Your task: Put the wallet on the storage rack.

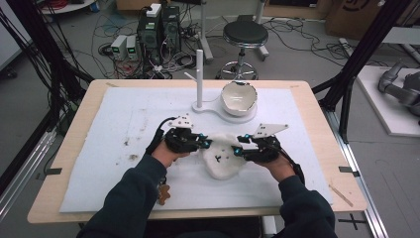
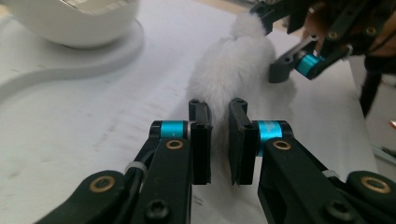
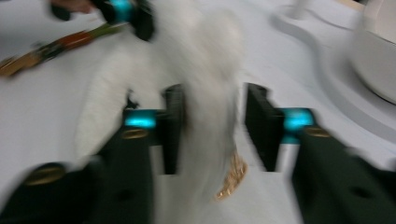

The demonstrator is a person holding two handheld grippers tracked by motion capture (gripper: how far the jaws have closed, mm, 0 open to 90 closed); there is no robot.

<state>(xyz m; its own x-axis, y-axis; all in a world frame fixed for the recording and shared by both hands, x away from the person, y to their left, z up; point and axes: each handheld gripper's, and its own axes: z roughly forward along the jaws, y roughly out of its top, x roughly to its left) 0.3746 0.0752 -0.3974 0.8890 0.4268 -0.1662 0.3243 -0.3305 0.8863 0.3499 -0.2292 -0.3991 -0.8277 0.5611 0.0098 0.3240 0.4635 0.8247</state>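
Two claws meet over a white fluffy plush piece [image 1: 221, 157] lying on the white foam mat [image 1: 114, 134] that covers the wooden desk [image 1: 74, 163], near its front middle. We note the left claw [image 1: 207, 143] at the plush's left edge; in the left gripper view its jaws stand close together with a tuft of the white fur [image 2: 233, 74] pinched in the narrow gap, so we log the left claw [image 2: 218, 140] as grasping the plush. The right claw [image 1: 237, 148] sits at the plush's right edge. In the right gripper view, which is blurred, the right claw [image 3: 212, 130] has its jaws spread apart with the plush [image 3: 205, 93] between them, not clenched. Behind the plush a white bowl-shaped cup [image 1: 238, 97] rests on a white flat base [image 1: 213, 109] bearing a white upright post [image 1: 199, 74].
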